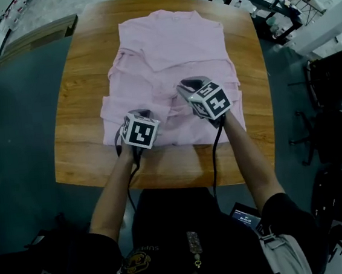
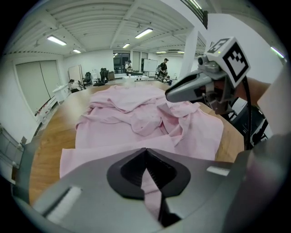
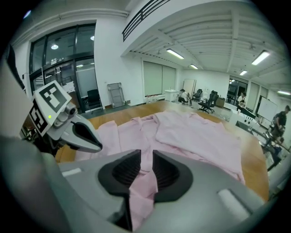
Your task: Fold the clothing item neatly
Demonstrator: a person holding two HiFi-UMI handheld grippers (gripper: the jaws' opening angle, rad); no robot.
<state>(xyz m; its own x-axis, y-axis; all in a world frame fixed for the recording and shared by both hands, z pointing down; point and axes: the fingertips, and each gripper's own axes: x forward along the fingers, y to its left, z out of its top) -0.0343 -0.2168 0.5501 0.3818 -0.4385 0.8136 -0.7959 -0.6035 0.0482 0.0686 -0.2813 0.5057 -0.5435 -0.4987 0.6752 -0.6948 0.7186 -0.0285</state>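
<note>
The pink shirt [image 1: 174, 48] lies spread on the wooden table [image 1: 75, 119]. Its far end is flat and smooth, its middle is rumpled where layers overlap, and its near edge stops just short of the table's front. Both tools work at that near part. Our left gripper [image 2: 146, 154] is clamped tight on a pinch of the pink cloth — the fabric runs down between its closed pads. Our right gripper [image 3: 145, 160] stands with its jaws parted. A fold of the shirt lies between them, but we judge that the pads do not bite on it.

We take the step in hand to be laying a fold down across the near half of the shirt. To do it well, we should draw the right tool straight back out of the loose cloth so nothing drags with it. The left pinch should hold low and taut so that edge runs straight. The bunched layers in the middle want flattening before any further fold — one laid over those wrinkles would likely come out lumpy and skewed.
</note>
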